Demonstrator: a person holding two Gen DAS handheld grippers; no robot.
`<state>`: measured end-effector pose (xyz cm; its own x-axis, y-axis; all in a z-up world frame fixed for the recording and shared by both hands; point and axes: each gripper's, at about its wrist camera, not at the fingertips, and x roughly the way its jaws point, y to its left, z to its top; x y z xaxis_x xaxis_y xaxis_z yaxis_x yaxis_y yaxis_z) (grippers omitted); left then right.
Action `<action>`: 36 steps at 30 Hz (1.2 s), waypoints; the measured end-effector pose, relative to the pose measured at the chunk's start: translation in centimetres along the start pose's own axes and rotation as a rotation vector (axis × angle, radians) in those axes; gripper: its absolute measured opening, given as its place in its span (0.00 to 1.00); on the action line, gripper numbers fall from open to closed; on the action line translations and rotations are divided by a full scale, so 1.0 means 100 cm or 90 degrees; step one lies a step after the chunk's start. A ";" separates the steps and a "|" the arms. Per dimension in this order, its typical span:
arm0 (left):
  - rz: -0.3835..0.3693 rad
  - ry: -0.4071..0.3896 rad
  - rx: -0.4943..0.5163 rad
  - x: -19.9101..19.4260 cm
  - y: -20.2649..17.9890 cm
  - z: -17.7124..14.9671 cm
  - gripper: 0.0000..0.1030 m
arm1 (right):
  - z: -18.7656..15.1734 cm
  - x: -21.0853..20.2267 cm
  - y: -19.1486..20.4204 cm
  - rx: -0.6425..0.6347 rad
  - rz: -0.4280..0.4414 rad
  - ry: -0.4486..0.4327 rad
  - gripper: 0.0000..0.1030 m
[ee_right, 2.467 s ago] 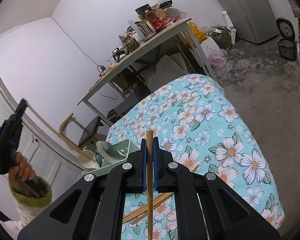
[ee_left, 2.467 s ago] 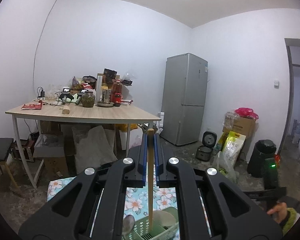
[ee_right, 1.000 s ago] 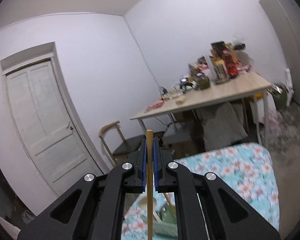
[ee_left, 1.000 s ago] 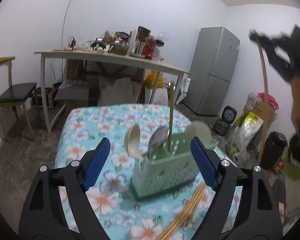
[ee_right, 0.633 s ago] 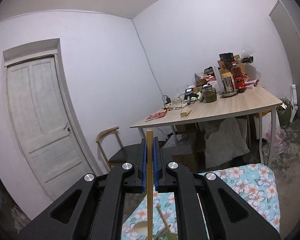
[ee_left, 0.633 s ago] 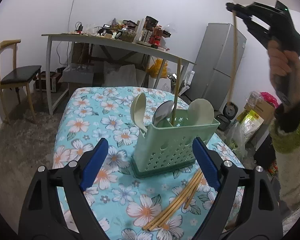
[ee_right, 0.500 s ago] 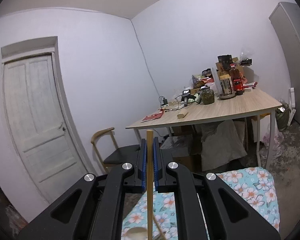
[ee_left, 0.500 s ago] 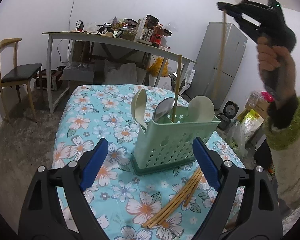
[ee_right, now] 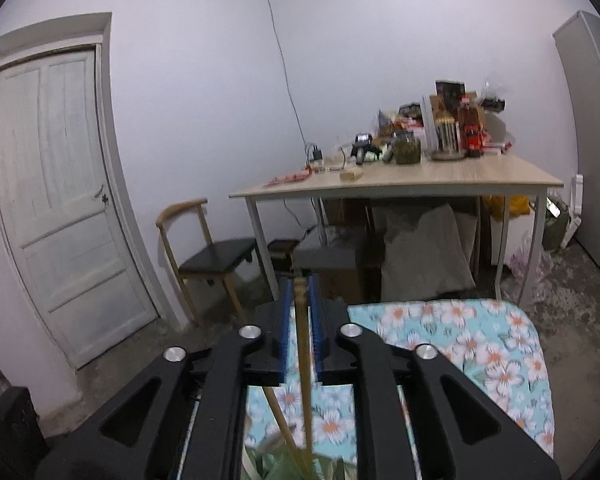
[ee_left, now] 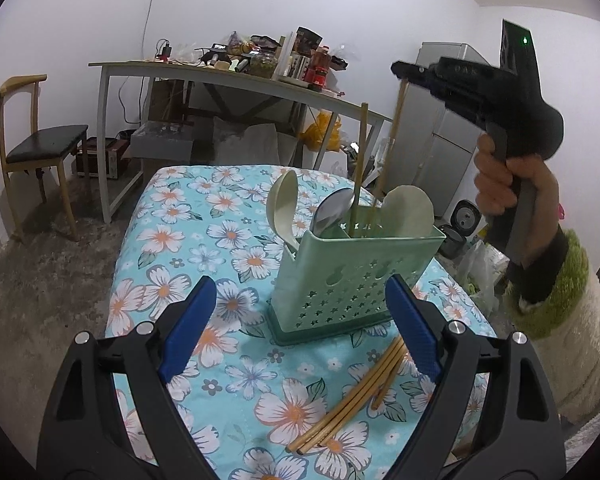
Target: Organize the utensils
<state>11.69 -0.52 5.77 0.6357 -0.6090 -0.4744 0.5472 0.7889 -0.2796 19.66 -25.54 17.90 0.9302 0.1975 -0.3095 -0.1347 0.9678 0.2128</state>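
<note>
Chopstick hangs upright between right gripper jaws, which are opening, pads barely off it; lower end inside green caddy on floral tabletop. Looks light, stiff, smooth, so probably slippy; pinch near top. Loose chopsticks lie beside caddy. Left gripper jaws spread, empty. No readable writing.

Home room: fridge, cluttered table
</note>
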 end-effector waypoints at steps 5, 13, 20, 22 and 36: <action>-0.008 0.002 0.005 0.003 -0.004 -0.001 0.80 | -0.006 -0.025 -0.019 0.041 -0.005 0.001 0.41; -0.032 0.015 0.016 0.011 -0.011 -0.003 0.80 | -0.038 -0.090 -0.052 0.125 -0.045 0.004 0.54; -0.044 0.038 0.037 0.024 -0.019 -0.008 0.80 | -0.101 -0.117 -0.069 0.185 -0.126 0.096 0.72; -0.043 0.049 0.044 0.029 -0.020 -0.012 0.80 | -0.125 -0.111 -0.072 0.205 -0.155 0.147 0.76; -0.014 0.126 0.037 0.055 -0.019 -0.026 0.80 | -0.266 -0.047 -0.064 0.121 -0.301 0.458 0.93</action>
<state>12.73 -5.21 1.52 0.5063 -0.5939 -0.6252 0.5942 0.7657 -0.2463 7.04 -28.52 -6.68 0.4250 -0.1051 -0.8991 0.3290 0.9432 0.0452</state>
